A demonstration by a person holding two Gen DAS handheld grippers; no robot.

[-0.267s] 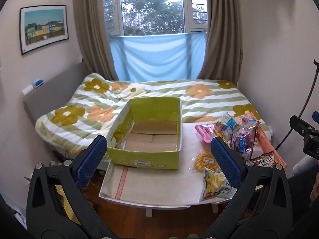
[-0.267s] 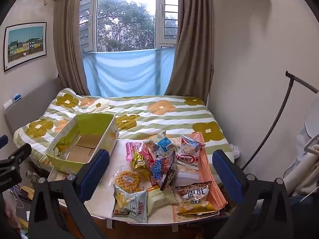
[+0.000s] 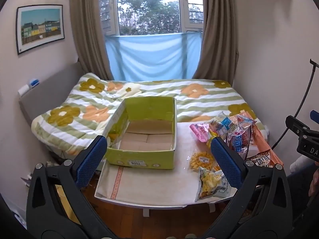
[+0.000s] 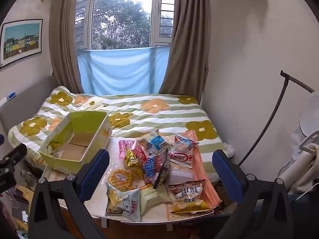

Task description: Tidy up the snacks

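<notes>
Left gripper (image 3: 159, 165) wide, empty, hovering as 0.3 s ago | right gripper (image 4: 161, 171) wide, empty, unchanged | green box (image 3: 143, 133) bare, table's (image 3: 155, 185) left side | snack pile (image 4: 159, 163) right edge, untouched | sorting unstarted.

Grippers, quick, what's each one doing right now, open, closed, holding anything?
Left gripper: open, holding nothing.
Right gripper: open, holding nothing.
</notes>
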